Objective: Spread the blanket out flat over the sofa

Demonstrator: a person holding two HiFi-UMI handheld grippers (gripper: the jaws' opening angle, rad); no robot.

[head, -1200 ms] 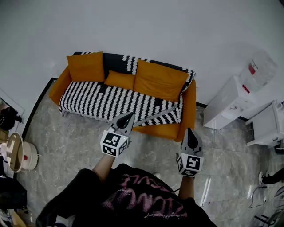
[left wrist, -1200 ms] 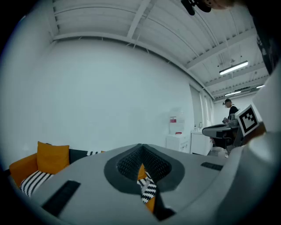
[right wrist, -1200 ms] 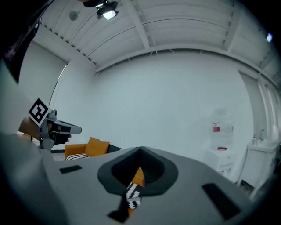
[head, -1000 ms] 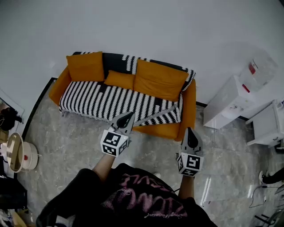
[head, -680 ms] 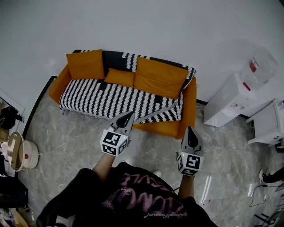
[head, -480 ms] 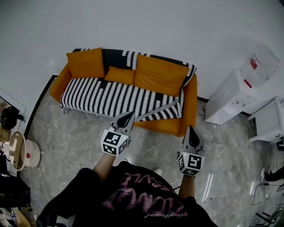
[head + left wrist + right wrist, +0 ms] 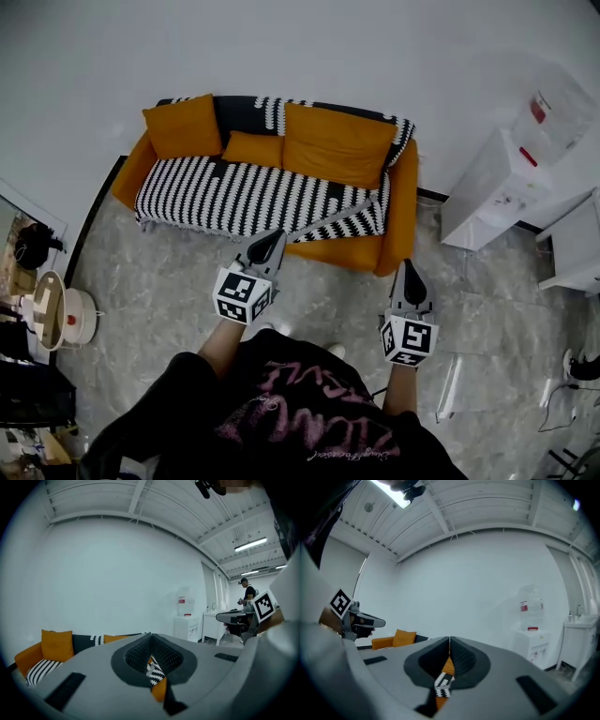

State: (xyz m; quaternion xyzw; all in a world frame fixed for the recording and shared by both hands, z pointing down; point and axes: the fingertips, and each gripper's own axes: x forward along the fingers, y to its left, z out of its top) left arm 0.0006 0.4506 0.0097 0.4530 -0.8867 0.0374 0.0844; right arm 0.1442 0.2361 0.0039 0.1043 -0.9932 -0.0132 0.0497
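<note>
The black-and-white striped knitted blanket (image 7: 234, 195) lay over the orange fabric sofa (image 7: 400, 211) at twelve o'clock, with its five-o'clock corner rumpled. The left gripper (image 7: 268, 244) and right gripper (image 7: 410, 273) hung well apart from it, fingers pressed together, empty. The likely best move: pinch that corner and draw it outward.

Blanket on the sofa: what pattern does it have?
The blanket has black-and-white stripes; the head view shows it best.

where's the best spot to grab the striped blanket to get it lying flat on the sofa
Take the blanket at its front edge by the sofa arm on your right, where a flap looks folded over diagonally. Come in low from the front; the cushions probably pin the rear part.
</note>
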